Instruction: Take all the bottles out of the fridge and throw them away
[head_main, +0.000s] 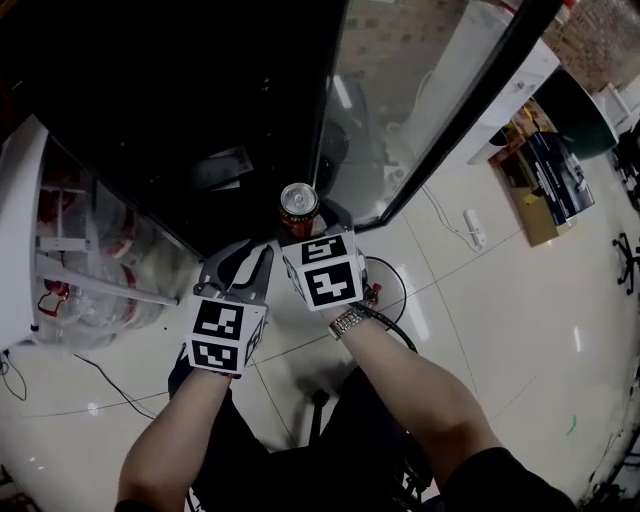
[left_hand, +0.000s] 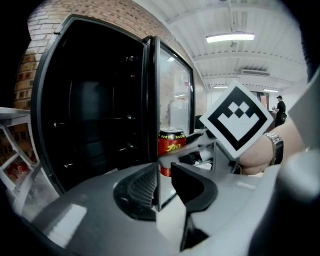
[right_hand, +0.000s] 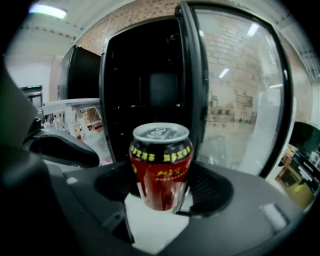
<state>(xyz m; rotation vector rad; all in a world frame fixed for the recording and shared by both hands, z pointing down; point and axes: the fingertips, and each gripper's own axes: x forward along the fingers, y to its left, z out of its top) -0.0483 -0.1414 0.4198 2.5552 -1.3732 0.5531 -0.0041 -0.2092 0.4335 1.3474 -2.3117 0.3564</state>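
We hold the can in the right tongs outside the fridge, left tongs slit-open & empty; next: bin it.

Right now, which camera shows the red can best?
The right gripper view: the red can stands upright between the jaws, label and top clear. The head view shows mostly its top. The left gripper view shows it small, with its base hidden.

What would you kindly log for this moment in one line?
right tongs: shut on upright red can | left tongs: empty, slightly apart | fridge door: open
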